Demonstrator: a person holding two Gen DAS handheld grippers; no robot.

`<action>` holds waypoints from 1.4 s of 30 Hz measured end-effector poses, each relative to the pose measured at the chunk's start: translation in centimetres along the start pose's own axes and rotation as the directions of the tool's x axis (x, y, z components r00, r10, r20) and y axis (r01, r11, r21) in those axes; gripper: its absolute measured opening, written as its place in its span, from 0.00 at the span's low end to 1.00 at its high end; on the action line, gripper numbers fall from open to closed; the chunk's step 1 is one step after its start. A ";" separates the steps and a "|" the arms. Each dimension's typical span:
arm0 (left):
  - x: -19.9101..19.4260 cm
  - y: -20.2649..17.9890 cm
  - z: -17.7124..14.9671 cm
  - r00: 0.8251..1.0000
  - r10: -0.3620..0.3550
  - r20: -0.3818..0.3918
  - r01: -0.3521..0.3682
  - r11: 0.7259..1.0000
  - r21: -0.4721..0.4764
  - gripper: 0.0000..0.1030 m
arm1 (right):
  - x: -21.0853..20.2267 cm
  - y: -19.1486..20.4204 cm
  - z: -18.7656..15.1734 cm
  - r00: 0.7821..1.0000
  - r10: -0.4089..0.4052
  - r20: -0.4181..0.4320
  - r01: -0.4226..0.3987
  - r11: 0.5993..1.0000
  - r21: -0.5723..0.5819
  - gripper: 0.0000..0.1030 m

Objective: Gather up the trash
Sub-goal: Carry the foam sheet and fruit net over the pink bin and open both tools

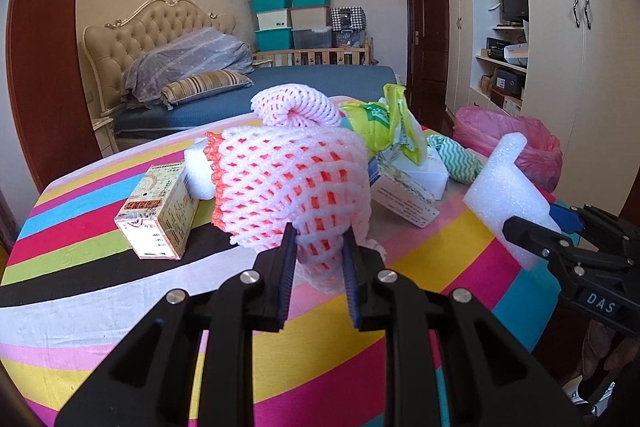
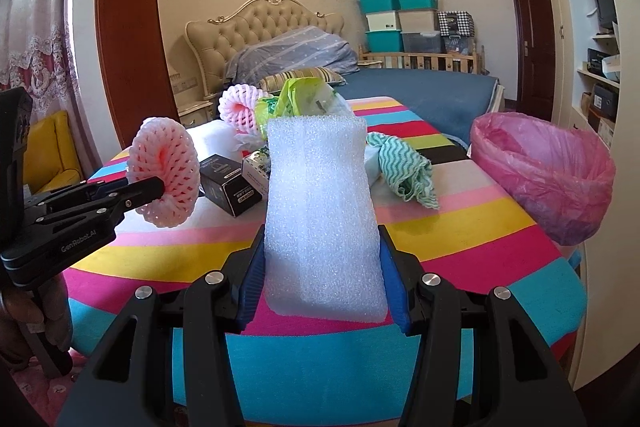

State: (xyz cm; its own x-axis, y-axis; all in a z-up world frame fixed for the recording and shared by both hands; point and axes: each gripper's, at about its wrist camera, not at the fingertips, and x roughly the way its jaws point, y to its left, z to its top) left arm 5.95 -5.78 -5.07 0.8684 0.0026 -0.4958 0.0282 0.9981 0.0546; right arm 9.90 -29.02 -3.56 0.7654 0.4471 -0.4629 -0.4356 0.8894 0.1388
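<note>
My left gripper (image 1: 320, 239) is shut on a pink foam fruit net (image 1: 288, 179), pinching its near end and holding it just above the striped tablecloth (image 1: 100, 267). The right wrist view shows that same left gripper (image 2: 154, 189) at the left with the fruit net (image 2: 168, 171) flaring from its tip. My right gripper (image 2: 320, 239) is shut on a white foam block (image 2: 320, 211) that stands upright between its blue pads. A bin lined with a pink bag (image 2: 548, 171) sits at the table's right edge, to the right of the block.
On the table lie a second foam net (image 1: 296, 107), a cardboard box (image 1: 160, 215), a black box (image 2: 230, 183), a green plastic bag (image 1: 384, 119), a green zigzag cloth (image 2: 404, 163) and a white printed carton (image 1: 400, 195). A bed stands behind; cupboards line the right.
</note>
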 end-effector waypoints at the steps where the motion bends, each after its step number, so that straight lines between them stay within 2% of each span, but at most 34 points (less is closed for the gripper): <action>1: -0.1 -0.1 0.0 1.000 -0.002 0.005 0.002 1.000 0.004 0.21 | -0.1 0.0 0.0 1.000 -0.003 0.001 0.003 1.000 -0.003 0.48; 12: -0.8 -1.8 0.3 0.999 -0.042 0.027 0.041 0.998 0.054 0.21 | -0.9 0.2 0.5 0.999 -0.042 0.030 0.043 0.998 -0.035 0.48; 21: 0.6 -4.7 1.5 0.989 -0.144 -0.007 0.144 0.982 0.120 0.22 | -1.9 -3.1 1.3 0.991 -0.123 0.048 0.122 0.992 0.014 0.49; 28: 2.5 -8.5 3.7 0.969 -0.243 -0.031 0.245 0.955 0.169 0.22 | -2.9 -6.2 2.1 0.975 -0.211 0.066 0.209 0.977 0.030 0.49; 33: 4.6 -11.6 5.7 0.948 -0.312 -0.057 0.317 0.929 0.189 0.22 | -3.2 -8.9 2.8 0.963 -0.263 0.067 0.260 0.965 0.040 0.49; 37: 6.8 -13.5 8.0 0.926 -0.369 -0.076 0.377 0.907 0.188 0.22 | -3.2 -11.6 3.6 0.949 -0.306 0.069 0.304 0.952 0.043 0.49; 42: 9.7 -16.6 11.4 0.889 -0.448 -0.090 0.457 0.871 0.181 0.22 | -2.6 -15.6 5.5 0.927 -0.366 0.081 0.364 0.930 0.046 0.49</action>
State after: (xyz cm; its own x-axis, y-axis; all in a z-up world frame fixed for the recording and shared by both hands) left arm 19.53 -23.01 -0.92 0.7151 -0.4396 -0.5434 0.5113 0.8591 -0.0222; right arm 17.30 -43.55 0.35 0.9074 0.0965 -0.4090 -0.1052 0.9944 0.0011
